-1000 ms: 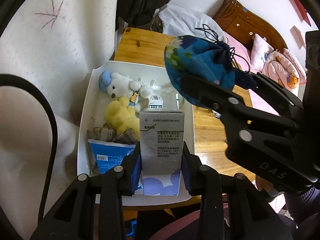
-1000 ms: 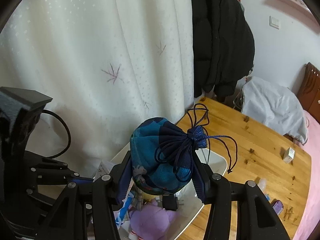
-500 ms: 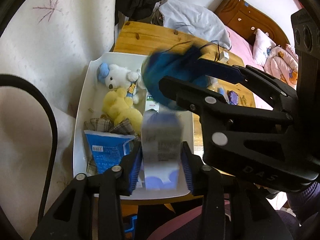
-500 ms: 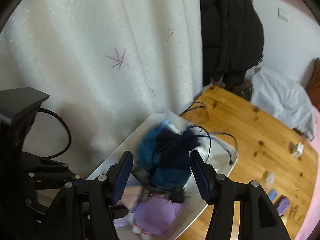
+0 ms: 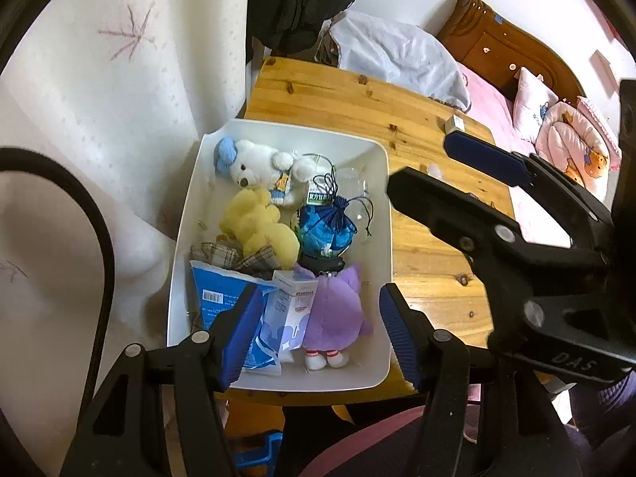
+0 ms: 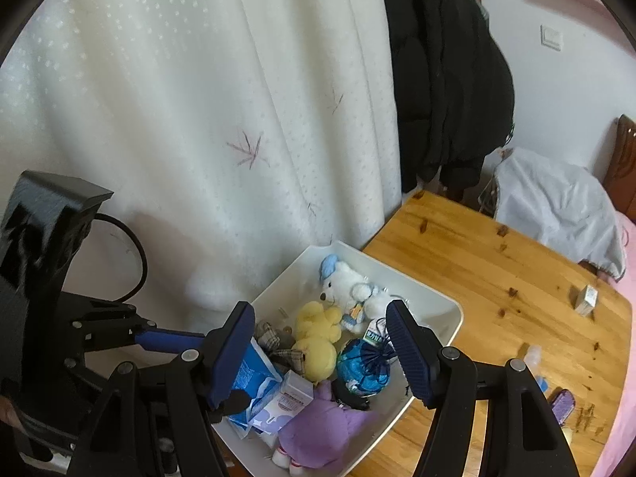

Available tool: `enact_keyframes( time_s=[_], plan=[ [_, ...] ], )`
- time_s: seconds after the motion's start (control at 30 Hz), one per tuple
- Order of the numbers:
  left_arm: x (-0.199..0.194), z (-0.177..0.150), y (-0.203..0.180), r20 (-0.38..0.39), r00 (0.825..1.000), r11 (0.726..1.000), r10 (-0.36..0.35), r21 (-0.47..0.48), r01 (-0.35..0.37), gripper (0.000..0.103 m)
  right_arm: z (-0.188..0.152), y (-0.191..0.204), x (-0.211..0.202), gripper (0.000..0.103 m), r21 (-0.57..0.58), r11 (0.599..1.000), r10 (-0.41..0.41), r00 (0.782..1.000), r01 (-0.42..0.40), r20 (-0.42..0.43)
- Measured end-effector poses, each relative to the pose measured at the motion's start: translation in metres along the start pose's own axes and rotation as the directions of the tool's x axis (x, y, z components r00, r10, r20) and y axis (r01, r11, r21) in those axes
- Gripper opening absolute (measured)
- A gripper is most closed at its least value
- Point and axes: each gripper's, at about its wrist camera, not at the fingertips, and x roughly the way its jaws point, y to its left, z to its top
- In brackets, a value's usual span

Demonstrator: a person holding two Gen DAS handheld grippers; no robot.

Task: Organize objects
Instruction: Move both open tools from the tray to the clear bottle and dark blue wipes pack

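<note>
Both tongs, left (image 5: 320,328) and right (image 6: 320,351), hang wide apart and empty over the white bin (image 5: 383,198). On the bench (image 6: 497,278) a small box (image 6: 586,299) waits; we reach squarely and close gently. The blue pouch (image 5: 326,230) lies in the bin.

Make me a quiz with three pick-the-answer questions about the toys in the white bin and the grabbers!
1. Where is the blue drawstring pouch?
A. In the white bin
B. On the bare wooden table
C. On the bed

2. What colour is the plush toy nearest the camera in the left wrist view?
A. Green
B. Purple
C. Red

3. How is the right hand-held gripper?
A. Shut on the pouch
B. Shut on a box
C. Open, holding nothing

Answers: 1 A, it lies among the toys; 2 B, its body is purple; 3 C, nothing sits between its spread fingers.
</note>
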Motion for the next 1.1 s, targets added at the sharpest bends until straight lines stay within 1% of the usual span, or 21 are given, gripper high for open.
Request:
enact_keyframes(
  time_s=[0.13, 0.33, 0.53, 0.63, 0.7, 0.77, 0.93, 1.1],
  plan=[
    [-0.006, 0.004, -0.006, 0.017, 1.0, 1.0, 0.0, 0.015, -0.001, 0.069, 0.0, -0.004, -0.016, 0.07, 0.002, 1.0, -0.024, 0.999, 0.024, 0.039],
    [-0.011, 0.012, -0.016, 0.029, 1.0, 0.999, -0.009, 0.036, 0.008, 0.069, -0.005, -0.016, -0.044, 0.07, 0.036, 0.998, -0.061, 0.994, 0.058, 0.096],
    [-0.016, 0.023, -0.03, 0.049, 0.999, 0.998, -0.015, 0.069, 0.012, 0.069, -0.013, -0.034, -0.075, 0.07, 0.079, 0.991, -0.114, 0.983, 0.103, 0.143],
    [-0.017, 0.031, -0.04, 0.053, 0.998, 0.996, -0.025, 0.086, 0.02, 0.069, -0.018, -0.045, -0.092, 0.071, 0.101, 0.986, -0.152, 0.974, 0.136, 0.168],
    [-0.017, 0.038, -0.049, 0.056, 0.998, 0.994, -0.033, 0.103, 0.028, 0.069, -0.022, -0.053, -0.103, 0.075, 0.117, 0.979, -0.185, 0.965, 0.165, 0.186],
    [-0.017, 0.046, -0.06, 0.063, 0.997, 0.992, -0.044, 0.124, 0.036, 0.069, -0.026, -0.061, -0.113, 0.076, 0.134, 0.972, -0.217, 0.955, 0.192, 0.201],
    [-0.015, 0.063, -0.089, 0.073, 0.995, 0.981, -0.063, 0.185, 0.049, 0.07, -0.039, -0.085, -0.132, 0.076, 0.173, 0.95, -0.293, 0.933, 0.26, 0.208],
    [-0.007, 0.077, -0.126, 0.061, 0.994, 0.963, -0.093, 0.258, 0.074, 0.07, -0.052, -0.107, -0.144, 0.076, 0.212, 0.926, -0.353, 0.914, 0.312, 0.199]
  ],
)
